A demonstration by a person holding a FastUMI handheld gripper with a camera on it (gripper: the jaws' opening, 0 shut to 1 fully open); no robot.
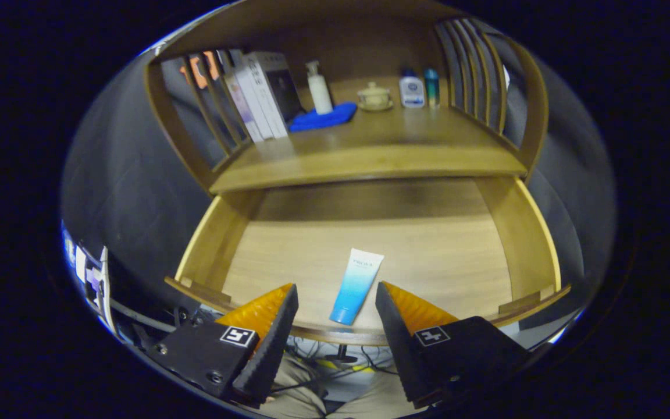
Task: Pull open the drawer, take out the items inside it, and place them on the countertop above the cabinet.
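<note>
With the drawer (535, 244) pulled open, the gripper (337, 297) hangs wide open and empty over its near edge, the tube (356, 285) lying between the fingers, ready to be pinched and lifted to the countertop (370, 157).

One tube (356, 285) in the drawer (521, 233); three bottles (319, 88), one cup (374, 96).

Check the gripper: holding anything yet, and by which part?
Nothing held. The gripper is open, its fingers either side of the blue tube lying in the open drawer, not touching it.
</note>
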